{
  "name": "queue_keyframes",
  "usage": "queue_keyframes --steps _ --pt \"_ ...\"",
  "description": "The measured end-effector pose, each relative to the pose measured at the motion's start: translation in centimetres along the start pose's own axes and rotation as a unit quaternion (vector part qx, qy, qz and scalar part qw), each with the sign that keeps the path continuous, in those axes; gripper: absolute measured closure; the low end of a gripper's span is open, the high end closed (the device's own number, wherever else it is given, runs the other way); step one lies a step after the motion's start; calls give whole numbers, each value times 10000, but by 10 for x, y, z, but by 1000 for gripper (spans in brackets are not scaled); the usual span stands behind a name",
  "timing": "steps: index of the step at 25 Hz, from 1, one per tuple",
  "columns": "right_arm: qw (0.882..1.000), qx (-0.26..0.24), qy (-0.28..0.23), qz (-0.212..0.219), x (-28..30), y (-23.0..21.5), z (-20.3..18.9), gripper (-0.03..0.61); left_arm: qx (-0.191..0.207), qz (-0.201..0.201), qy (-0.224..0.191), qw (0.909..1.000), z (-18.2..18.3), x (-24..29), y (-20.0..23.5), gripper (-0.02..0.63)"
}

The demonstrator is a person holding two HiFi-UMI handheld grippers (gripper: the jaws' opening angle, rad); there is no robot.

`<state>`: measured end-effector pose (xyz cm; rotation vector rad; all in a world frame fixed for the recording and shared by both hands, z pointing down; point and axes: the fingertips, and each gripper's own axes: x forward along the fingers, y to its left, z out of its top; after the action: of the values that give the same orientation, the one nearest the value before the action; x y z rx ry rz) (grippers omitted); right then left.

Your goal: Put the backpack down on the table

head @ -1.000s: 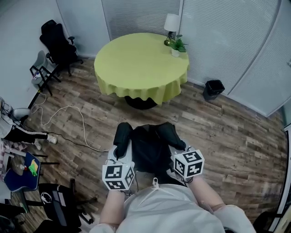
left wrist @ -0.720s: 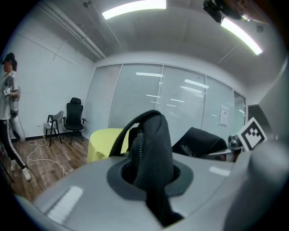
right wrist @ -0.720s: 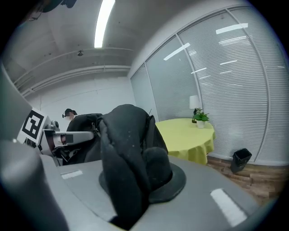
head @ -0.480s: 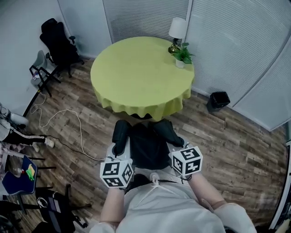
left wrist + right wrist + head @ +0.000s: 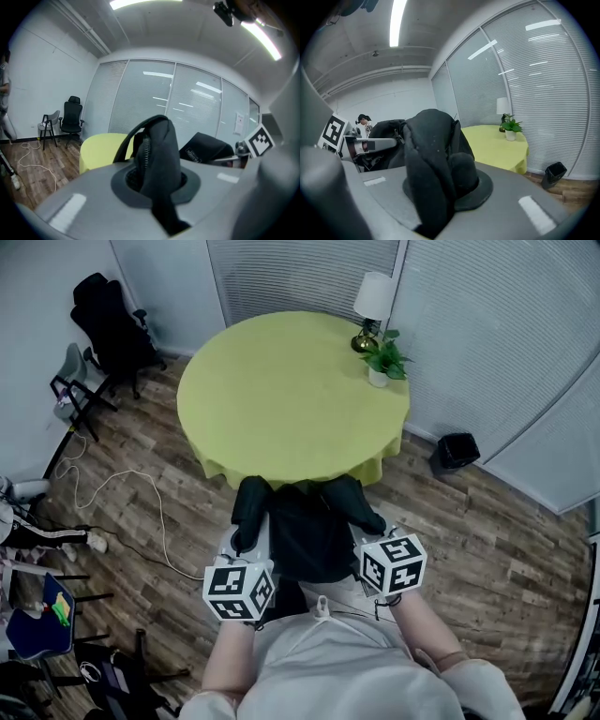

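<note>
A black backpack [image 5: 307,538] hangs in front of me between both grippers, just short of the near edge of the round table with a yellow-green cloth [image 5: 291,395]. My left gripper [image 5: 247,538] is shut on the backpack's left shoulder strap [image 5: 157,157], which fills the left gripper view. My right gripper [image 5: 372,529] is shut on the right padded strap [image 5: 436,157]. In the right gripper view the table [image 5: 497,145] lies ahead to the right. The bag's lower part is hidden behind the jaws.
A lamp [image 5: 373,304] and a potted plant [image 5: 385,359] stand at the table's far right. A black bin [image 5: 457,452] sits on the wood floor to the right. Black chairs [image 5: 105,322] and a white cable [image 5: 117,486] are at the left.
Both grippers and the backpack have moved forward to the table, whose near edge now meets the top of the bag. Neither grip has changed.
</note>
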<state>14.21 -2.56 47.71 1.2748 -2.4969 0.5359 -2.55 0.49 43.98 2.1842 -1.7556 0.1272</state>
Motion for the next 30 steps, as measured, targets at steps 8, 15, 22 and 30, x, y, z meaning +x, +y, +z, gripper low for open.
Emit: queue_keyframes --steps 8,15,22,30 --pt "9996 92 -78 -239 108 -18 75 548 83 -350 63 9993 66 107 73 583" --pt "9980 207 -167 -581 212 -43 149 548 197 -718 88 9972 132 215 140 582" --pt "9955 382 -141 -860 300 -74 187 548 240 -916 199 9953 158 304 191 582" --pt "9956 400 68 -849 376 -110 209 548 115 -776 321 9964 165 378 229 582"
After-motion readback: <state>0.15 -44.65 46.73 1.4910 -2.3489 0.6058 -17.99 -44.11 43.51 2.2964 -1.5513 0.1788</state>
